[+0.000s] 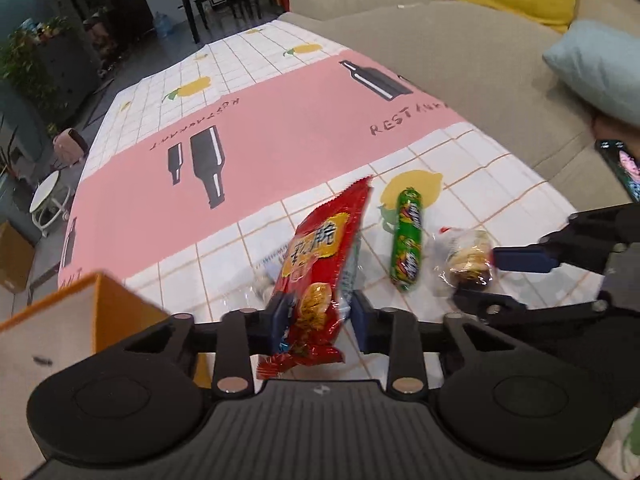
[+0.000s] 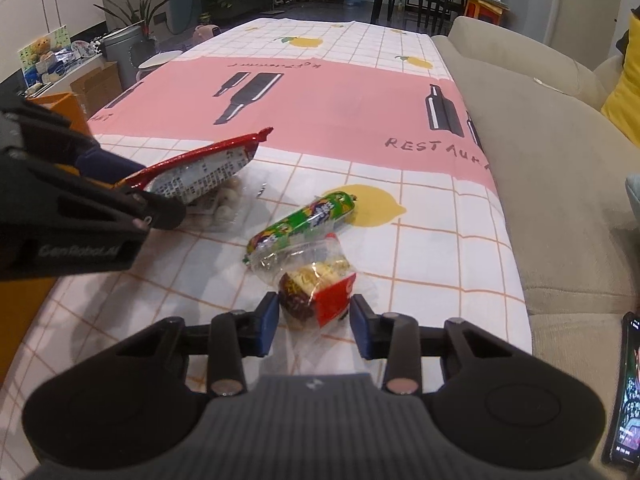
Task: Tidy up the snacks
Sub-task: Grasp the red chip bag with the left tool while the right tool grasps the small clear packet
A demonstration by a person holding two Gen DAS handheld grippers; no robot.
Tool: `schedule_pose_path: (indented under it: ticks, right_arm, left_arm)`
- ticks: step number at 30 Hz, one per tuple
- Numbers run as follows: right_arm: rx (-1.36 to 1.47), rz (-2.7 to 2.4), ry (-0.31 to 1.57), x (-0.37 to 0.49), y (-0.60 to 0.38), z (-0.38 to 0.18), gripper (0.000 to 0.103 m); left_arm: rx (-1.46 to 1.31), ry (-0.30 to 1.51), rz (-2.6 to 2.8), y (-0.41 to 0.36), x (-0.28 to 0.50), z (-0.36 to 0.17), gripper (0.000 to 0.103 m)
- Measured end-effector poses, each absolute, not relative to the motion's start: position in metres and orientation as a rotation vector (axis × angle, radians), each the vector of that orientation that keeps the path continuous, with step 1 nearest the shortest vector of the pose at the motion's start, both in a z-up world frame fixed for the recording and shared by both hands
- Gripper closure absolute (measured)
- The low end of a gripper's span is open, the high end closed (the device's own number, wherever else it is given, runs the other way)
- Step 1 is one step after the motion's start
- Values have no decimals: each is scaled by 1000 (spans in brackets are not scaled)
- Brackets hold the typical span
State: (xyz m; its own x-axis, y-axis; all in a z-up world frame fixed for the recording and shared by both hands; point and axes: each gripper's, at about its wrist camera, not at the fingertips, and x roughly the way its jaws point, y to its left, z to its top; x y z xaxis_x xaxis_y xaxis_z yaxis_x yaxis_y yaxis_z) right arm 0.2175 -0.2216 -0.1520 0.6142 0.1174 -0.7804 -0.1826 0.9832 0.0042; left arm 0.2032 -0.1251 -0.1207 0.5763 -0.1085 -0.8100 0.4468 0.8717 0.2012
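Snacks lie at the near end of a table covered by a pink-and-white checked tablecloth [image 2: 328, 92] printed with lemons and bottles. At the far left stands an orange-edged box [image 1: 60, 320], just beside the table edge. Next comes the left gripper [image 1: 318, 322], its blue pads [image 1: 280, 320] closed on the lower part of a red snack packet [image 1: 320, 264] — the packet is lifted off the cloth and tilted, its far end pointing away. In the right wrist view the same packet [image 2: 208, 168] shows its white printed back. Under and just behind it lies a clear bag of small round snacks [image 2: 226, 208], flat on the cloth.

To the right, a green sausage-shaped snack [image 2: 304, 220] rests across a printed lemon. Touching its near end is a clear-wrapped pastry with a red label [image 2: 320, 288]. The right gripper [image 2: 314, 320] has its jaws spread wide on either side of this pastry, neither pad pressing it. Further right runs a beige sofa [image 2: 540, 160], and a lit phone [image 2: 626, 400] lies on it at the near right edge.
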Motion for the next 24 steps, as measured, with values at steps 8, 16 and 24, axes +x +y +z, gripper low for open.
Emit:
schedule_pose_path:
  ticks: [8, 16, 24]
  right_arm:
    - [-22, 212, 950, 198, -220, -144, 68]
    - [46, 241, 1046, 166, -223, -140, 68]
    - [55, 303, 1123, 123, -212, -131, 68]
  left_arm:
    - [241, 913, -350, -106, 158, -95, 74]
    - [-62, 1069, -394, -83, 123, -80, 74]
    - [-223, 1181, -408, -65, 91, -86, 74]
